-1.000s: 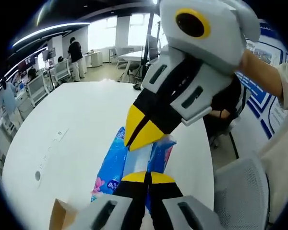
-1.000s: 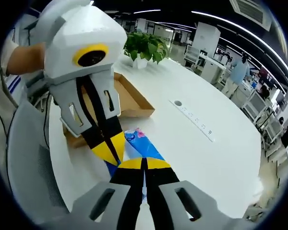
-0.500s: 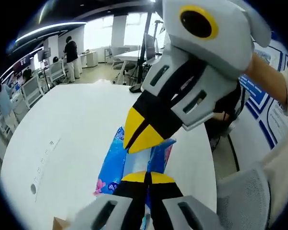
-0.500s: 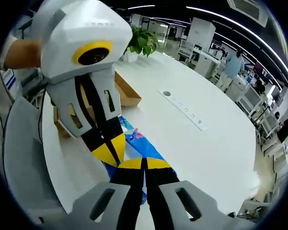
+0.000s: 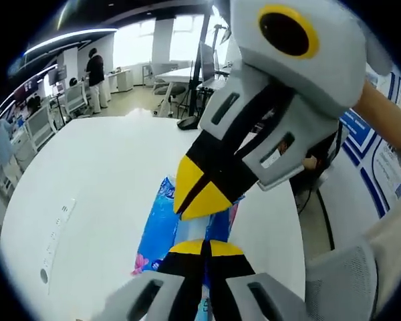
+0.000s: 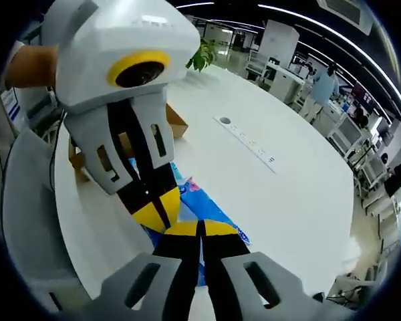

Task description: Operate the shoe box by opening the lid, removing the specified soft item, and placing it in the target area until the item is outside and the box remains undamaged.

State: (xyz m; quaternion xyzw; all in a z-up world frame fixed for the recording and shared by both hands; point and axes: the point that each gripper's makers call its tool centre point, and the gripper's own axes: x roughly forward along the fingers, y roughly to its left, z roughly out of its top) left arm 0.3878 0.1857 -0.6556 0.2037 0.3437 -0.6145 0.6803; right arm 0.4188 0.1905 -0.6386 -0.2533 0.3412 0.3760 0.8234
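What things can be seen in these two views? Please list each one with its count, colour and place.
Pack: one, blue with pink print, soft, held between both grippers above the table.
Table: one, white, large, under the pack.
Box: one, brown cardboard, on the table behind the left gripper in the right gripper view.
Plant: one, green, at the table's far end.
Socket strip: one, white, set in the table top.
Chair: one, grey mesh, beside the table.
Left gripper: grey, black and yellow, shut on the pack.
Right gripper: same colours, shut on the pack.
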